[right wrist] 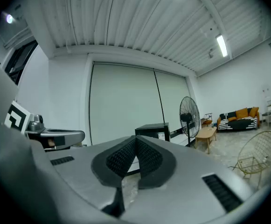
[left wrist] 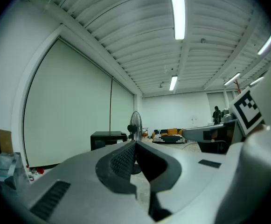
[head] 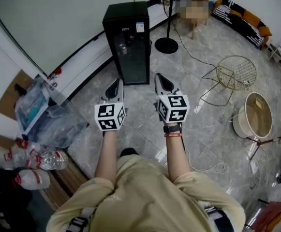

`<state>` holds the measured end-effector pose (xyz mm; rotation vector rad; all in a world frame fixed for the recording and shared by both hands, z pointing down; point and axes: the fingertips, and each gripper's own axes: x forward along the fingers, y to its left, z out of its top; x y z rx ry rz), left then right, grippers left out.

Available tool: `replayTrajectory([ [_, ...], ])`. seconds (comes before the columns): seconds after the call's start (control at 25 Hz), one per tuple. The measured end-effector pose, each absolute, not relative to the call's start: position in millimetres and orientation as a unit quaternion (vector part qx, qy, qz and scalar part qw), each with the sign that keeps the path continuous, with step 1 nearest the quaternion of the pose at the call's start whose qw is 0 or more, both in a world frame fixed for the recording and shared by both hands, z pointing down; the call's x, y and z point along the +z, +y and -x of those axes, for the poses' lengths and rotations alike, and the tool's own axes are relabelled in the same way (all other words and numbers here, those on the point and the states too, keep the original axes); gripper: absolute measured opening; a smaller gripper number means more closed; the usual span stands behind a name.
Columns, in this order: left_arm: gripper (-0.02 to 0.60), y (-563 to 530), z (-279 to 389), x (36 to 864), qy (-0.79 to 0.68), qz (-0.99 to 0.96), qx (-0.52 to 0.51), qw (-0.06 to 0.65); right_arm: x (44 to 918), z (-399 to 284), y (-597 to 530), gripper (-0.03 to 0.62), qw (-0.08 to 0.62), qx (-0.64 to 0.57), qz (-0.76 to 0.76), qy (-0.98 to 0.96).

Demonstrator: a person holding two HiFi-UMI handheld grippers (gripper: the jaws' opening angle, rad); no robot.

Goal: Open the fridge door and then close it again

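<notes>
Against the wall, on the floor, the fridge (head: pixel 128 42) stands with its glass door seemingly shut. The left gripper (head: pixel 114 88) and right gripper (head: pixel 163 82) hover level, side by side, near its front but apart from it. Each has its jaws closed on nothing. A fan (head: pixel 167 45) stands beside the fridge.

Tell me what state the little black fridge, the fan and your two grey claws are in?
Small black glass-door fridge: upright, door closed.
Left grey gripper: shut, empty.
Right grey gripper: shut, empty.
Black pedestal fan: upright; spinning or not, can't tell.
</notes>
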<state>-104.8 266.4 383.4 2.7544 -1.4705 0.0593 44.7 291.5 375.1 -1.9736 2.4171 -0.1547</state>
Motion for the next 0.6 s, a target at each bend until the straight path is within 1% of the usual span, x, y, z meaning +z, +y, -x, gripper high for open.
replayTrajectory([
  [0.32,0.02,263,105,395,-0.475,-0.879,0.032,0.017,396,-49,287,0.021,0.016,-0.085,0.635,0.768],
  [0.6,0.02,212,118,409,-0.478,-0.877,0.025,0.027,404,-32,235,0.021,0.003,-0.083,0.627,0.774],
])
